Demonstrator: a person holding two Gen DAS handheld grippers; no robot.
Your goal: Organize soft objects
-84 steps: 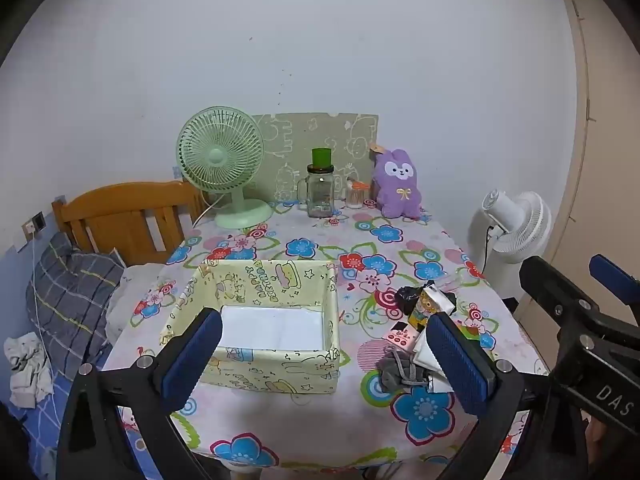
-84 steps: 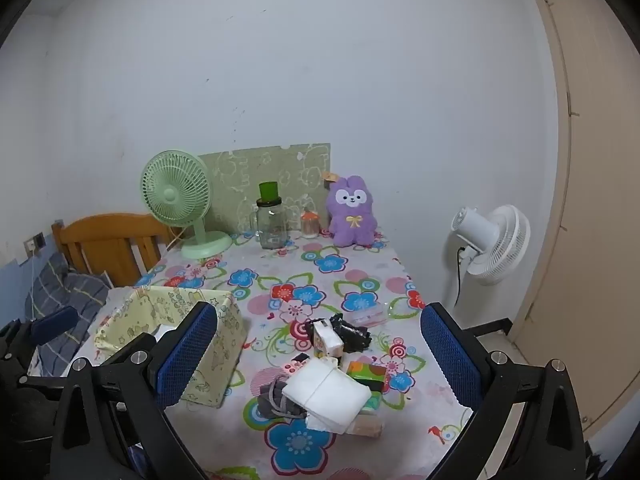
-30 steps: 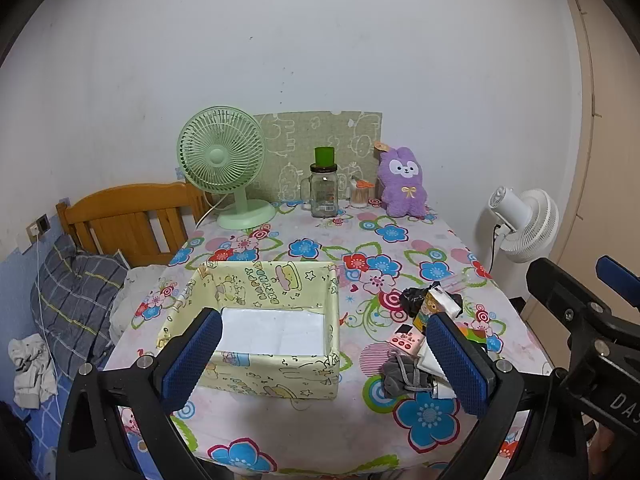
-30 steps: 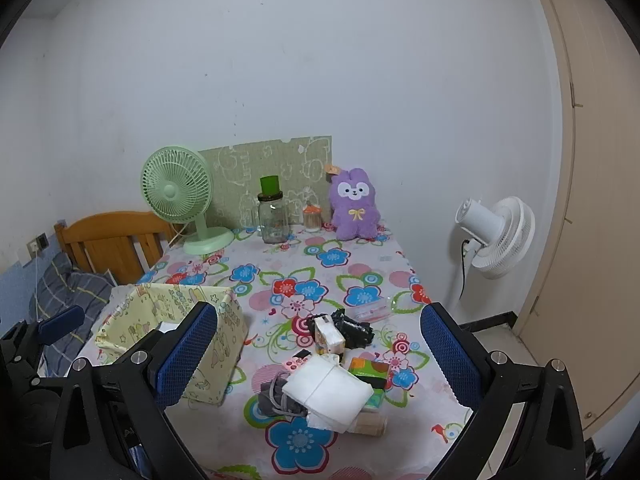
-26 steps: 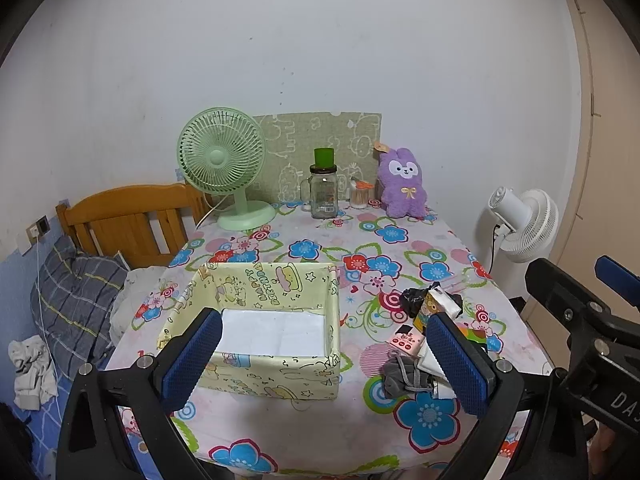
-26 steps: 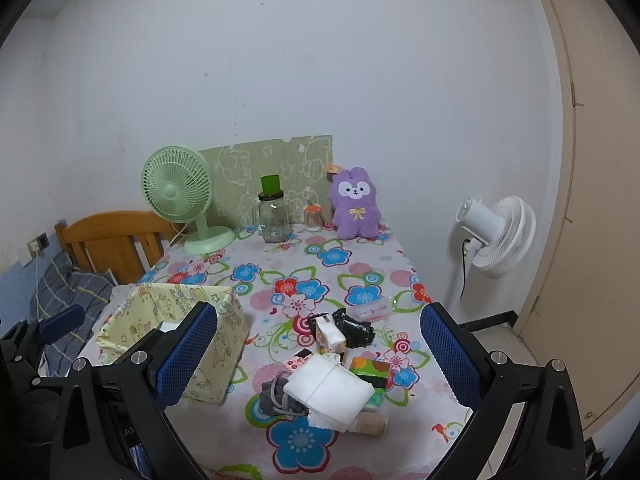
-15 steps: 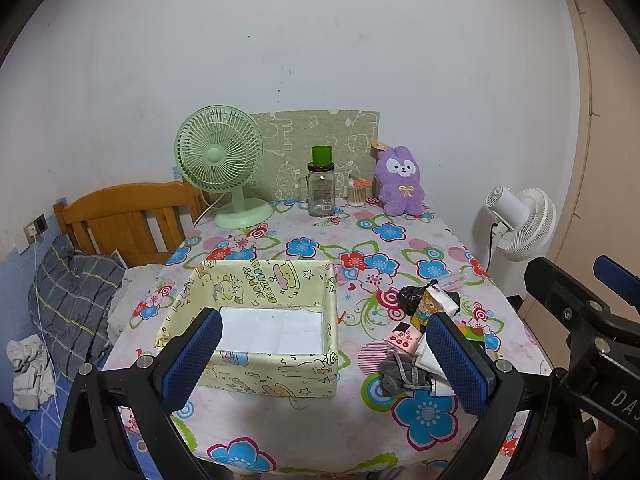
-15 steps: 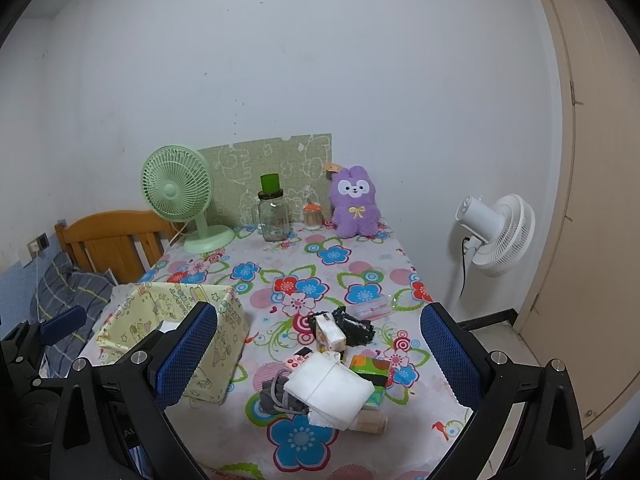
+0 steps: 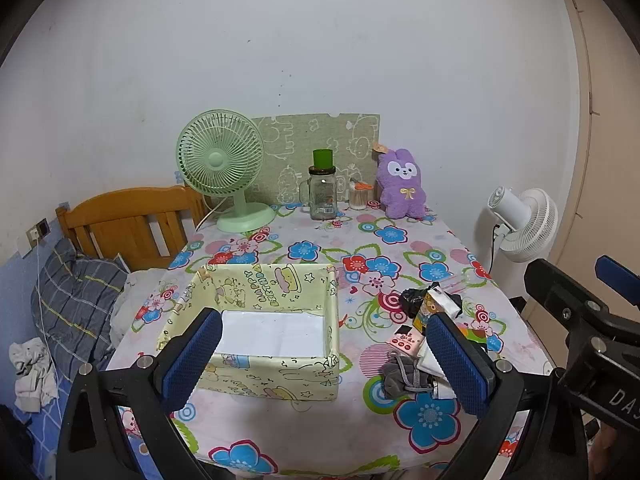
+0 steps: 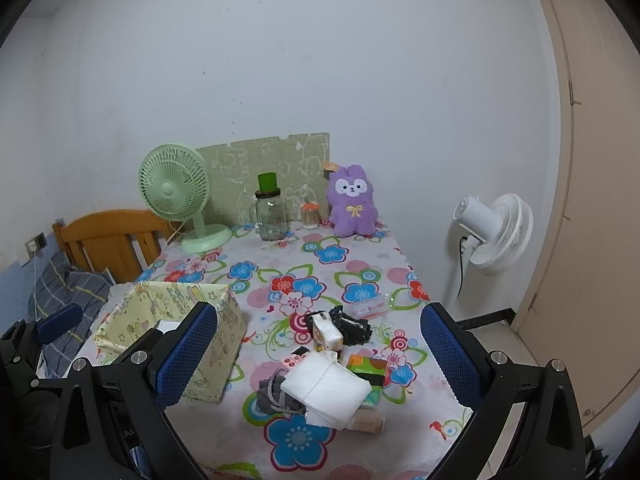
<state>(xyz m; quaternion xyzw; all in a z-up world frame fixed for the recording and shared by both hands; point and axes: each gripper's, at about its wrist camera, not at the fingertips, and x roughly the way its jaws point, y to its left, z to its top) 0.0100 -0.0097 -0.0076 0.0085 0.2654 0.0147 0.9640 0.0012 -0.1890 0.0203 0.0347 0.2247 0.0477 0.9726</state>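
Note:
A yellow patterned fabric box [image 9: 264,328] stands open on the flowered table [image 9: 280,420], white inside; it also shows in the right wrist view [image 10: 160,320]. To its right lies a pile: a grey cloth bundle [image 10: 274,394], a white folded pack [image 10: 328,388], a black crumpled item [image 10: 350,326], a small carton [image 10: 326,334] and a green packet [image 10: 368,366]. A purple plush rabbit [image 9: 401,184] sits at the table's far end. My left gripper [image 9: 324,360] is open and empty before the box. My right gripper [image 10: 320,356] is open and empty before the pile.
A green desk fan [image 9: 224,168], a glass jar with a green lid [image 9: 322,188] and a small container [image 9: 358,196] stand at the back. A white floor fan [image 10: 492,232] stands right of the table. A wooden headboard [image 9: 128,220] and bedding lie left.
Both grippers have drifted only slightly; the views are nearly the same. Nothing on the table has moved.

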